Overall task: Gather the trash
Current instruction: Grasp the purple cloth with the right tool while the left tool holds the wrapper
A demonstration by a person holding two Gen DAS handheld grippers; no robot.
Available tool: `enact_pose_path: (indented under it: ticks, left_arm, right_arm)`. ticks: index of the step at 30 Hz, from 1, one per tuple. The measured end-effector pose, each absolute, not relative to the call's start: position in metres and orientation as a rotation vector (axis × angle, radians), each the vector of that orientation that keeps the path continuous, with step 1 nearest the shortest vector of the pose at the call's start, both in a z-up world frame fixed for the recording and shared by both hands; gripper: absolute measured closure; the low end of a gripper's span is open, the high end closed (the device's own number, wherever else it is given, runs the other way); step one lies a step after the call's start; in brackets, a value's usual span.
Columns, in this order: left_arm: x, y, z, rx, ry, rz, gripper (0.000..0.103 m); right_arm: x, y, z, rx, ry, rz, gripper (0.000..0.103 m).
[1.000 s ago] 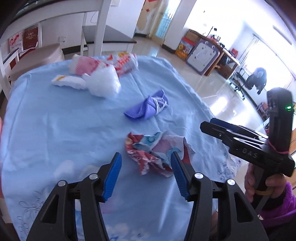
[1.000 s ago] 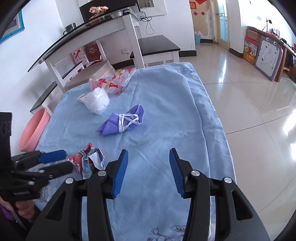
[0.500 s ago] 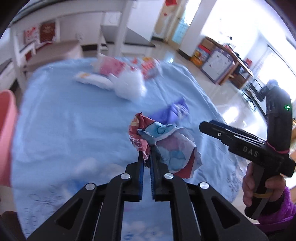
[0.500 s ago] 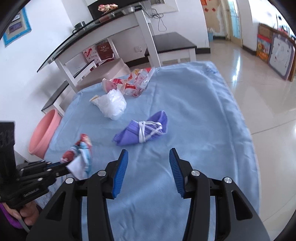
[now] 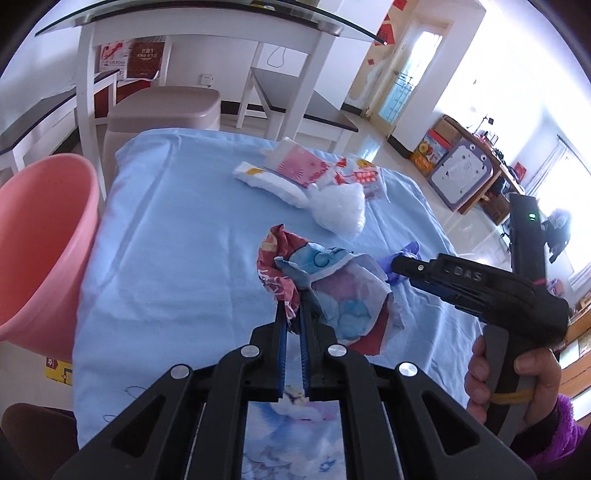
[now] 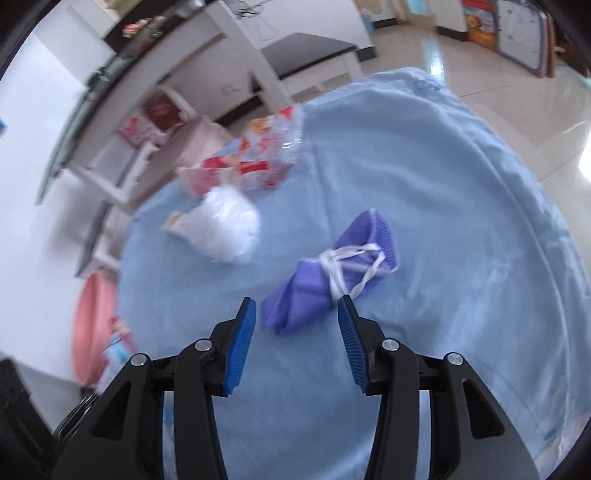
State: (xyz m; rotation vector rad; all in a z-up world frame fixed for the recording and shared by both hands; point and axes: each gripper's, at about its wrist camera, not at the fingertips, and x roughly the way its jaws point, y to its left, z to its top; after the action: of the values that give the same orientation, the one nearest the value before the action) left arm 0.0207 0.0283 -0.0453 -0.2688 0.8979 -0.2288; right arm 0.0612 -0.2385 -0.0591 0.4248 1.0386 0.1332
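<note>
Crinkled foil wrapper (image 5: 325, 291), red outside, pale blue and pink print inside, pinched at its lower edge by the left gripper (image 5: 291, 321) — ribbed blue pads clamped tight on a thin fold, rest of the wrapper bulging up and to the right, lifted off the sheet (image 5: 177, 240). Right gripper (image 6: 295, 317) spread about half wide, nothing between the pads, hovering just short of the purple mask (image 6: 332, 273): soft pleated fabric, rolled into a bundle and tied round with its own white ear loops. Seen from the left camera, right gripper in a hand (image 5: 517, 384) with a purple fuzzy cuff, its tips beside the held wrapper.

Count on the sheet: one purple mask, one crumpled clear plastic bag (image 6: 229, 229), glossy and puffy, one flat pink pack (image 5: 299, 166), one white tissue pack (image 5: 266, 181), one red-and-clear wrapper (image 6: 269, 155) at the far end, those four bunched together. Blurred on the right camera.

One pink plastic tub (image 5: 44, 251), smooth and round, just off the left edge of the sheet, beside the held wrapper.

Sheet pale blue, softly wrinkled cotton with a flower print near the bottom. Beyond: white glass-topped table (image 5: 192, 33), beige stool (image 5: 162, 110), glossy tiled floor (image 6: 498, 74), bright windows on the right.
</note>
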Motion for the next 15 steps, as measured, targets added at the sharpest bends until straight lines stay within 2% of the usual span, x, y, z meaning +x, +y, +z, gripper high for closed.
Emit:
enact_pose_path:
  ticks: [9, 15]
  left_arm:
    - [0.018, 0.051, -0.048, -0.286, 0.862, -0.22, 0.097]
    - [0.021, 0.057, -0.051, -0.308, 0.856, -0.214, 0.097]
  right_arm:
    - [0.062, -0.238, -0.067, 0.345, 1.011, 0.034, 0.056]
    - [0.054, -0.248, -0.062, 0.302, 0.989, 0.082, 0.085]
